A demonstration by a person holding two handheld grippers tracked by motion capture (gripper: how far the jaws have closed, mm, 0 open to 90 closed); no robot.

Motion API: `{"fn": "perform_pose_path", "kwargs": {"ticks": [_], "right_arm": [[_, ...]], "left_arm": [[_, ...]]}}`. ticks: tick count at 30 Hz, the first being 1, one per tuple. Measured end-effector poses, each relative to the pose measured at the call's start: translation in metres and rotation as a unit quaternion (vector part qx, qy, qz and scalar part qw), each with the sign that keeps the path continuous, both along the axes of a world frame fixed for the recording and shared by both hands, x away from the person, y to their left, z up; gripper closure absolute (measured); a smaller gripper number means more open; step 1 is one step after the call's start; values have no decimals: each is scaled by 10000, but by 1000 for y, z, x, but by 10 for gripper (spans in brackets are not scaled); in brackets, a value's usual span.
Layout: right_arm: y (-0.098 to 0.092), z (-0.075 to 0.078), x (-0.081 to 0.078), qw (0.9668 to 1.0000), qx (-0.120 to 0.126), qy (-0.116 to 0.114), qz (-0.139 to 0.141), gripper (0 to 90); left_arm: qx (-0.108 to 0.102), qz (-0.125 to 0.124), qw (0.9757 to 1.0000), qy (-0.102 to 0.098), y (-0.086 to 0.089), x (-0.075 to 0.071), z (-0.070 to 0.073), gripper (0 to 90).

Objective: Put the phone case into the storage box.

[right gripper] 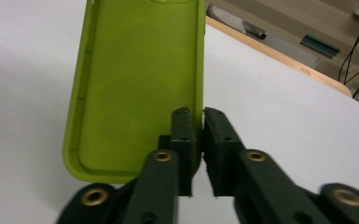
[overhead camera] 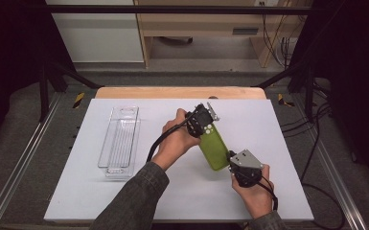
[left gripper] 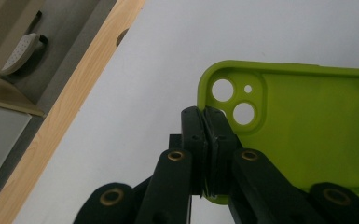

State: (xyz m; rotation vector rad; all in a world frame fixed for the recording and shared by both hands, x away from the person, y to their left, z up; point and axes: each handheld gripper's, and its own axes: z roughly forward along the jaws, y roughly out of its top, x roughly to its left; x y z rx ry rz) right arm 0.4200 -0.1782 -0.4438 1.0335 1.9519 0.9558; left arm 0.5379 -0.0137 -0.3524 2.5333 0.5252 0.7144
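Observation:
A lime green phone case point(overhead camera: 214, 146) is held over the white table point(overhead camera: 124, 196), between the two grippers. My left gripper point(overhead camera: 206, 128) is at its far end. In the left gripper view that gripper point(left gripper: 206, 113) is shut on the case point(left gripper: 307, 130), pinching its rim just below the round camera cutouts. My right gripper point(overhead camera: 230, 159) is at the case's near end. In the right gripper view its jaws point(right gripper: 200, 114) straddle the side wall of the case point(right gripper: 135, 93) with a thin gap showing, so they stand slightly open.
A clear plastic tray point(overhead camera: 120, 139) lies lengthwise on the left part of the table. A wooden edge point(overhead camera: 179, 92) runs along the far side of the table. Black cables point(overhead camera: 316, 158) trail on the floor at the right.

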Motion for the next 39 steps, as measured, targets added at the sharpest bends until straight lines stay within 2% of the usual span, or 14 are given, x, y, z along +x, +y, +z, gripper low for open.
{"fn": "perform_pose_path", "kwargs": {"ticks": [5, 7, 10, 14, 20, 25, 28, 33, 39], "right_arm": [[-2, 2, 0, 9990, 369, -108, 224, 577], [-4, 5, -1, 9975, 564, -264, 334, 496], [-8, 10, -1, 9956, 730, -488, 336, 383], [-18, 12, 2, 9922, 967, -678, 399, 300], [-26, 15, 4, 9881, 1251, -796, 409, 193], [-30, 14, 6, 9892, 1180, -837, 218, 113], [-34, 14, 6, 9881, 1276, -824, 227, 77], [-36, 16, 5, 9874, 1288, -883, 264, 57], [-35, 15, 6, 9887, 1216, -837, 241, 54]], "left_arm": [[-17, 9, 10000, -49, 2, 0, 2, 876], [3, 5, 10000, -67, 4, 0, 2, 875], [4, 11, 10000, -68, 7, 0, 1, 876], [17, 23, 10000, -74, 12, -1, 2, 876], [-4, 24, 9999, -135, 20, -3, 5, 876], [-58, 30, 9998, -167, 24, -4, 7, 876], [-64, 31, 9998, -190, 26, -5, 7, 876], [-93, 39, 9998, -196, 28, -6, 5, 875], [-64, 16, 9997, -217, 30, -10, 6, 875]]}}
